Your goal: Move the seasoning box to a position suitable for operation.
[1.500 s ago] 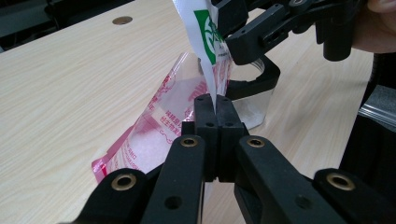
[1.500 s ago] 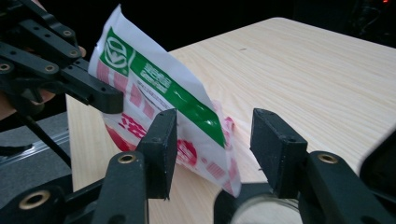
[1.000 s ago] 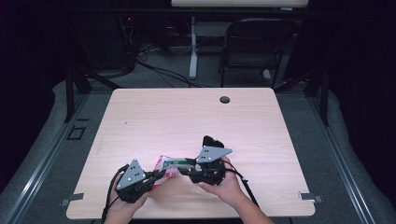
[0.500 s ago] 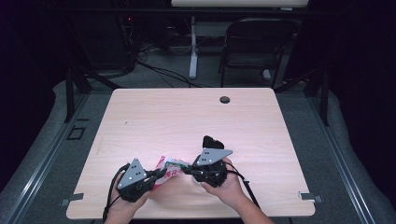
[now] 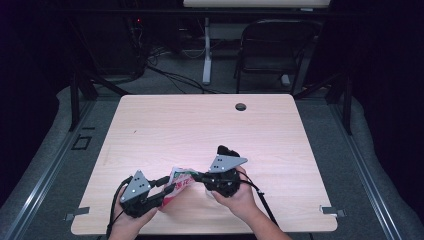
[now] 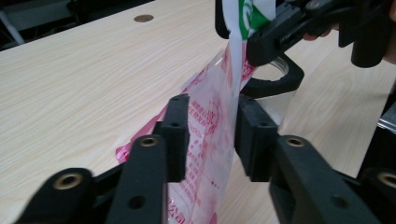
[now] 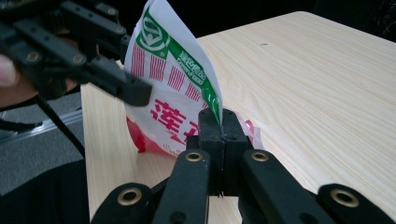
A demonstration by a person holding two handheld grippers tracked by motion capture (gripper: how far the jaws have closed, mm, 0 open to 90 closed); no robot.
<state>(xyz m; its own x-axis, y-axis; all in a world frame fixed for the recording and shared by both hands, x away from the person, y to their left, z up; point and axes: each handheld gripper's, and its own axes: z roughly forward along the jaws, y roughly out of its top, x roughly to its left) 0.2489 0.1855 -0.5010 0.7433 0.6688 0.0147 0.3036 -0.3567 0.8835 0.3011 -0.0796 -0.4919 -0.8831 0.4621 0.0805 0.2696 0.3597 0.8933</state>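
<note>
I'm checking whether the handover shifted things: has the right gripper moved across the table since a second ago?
No. In the high view the right gripper, shut on the bag, sits at the same spot relative to the table's grommet hole.

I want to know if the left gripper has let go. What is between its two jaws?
In the left gripper view, the pink and white bag hangs between the left gripper's parted jaws, which have just been opening; the pads do not press it.

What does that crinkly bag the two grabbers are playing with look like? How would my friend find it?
Look at the pale wooden table, then down to its near edge, where two hands come in. Between the left hand-held gripper and the right hand-held gripper is a crinkly plastic food bag: white with red print and a green stripe, the one colourful thing among black tools.
</note>
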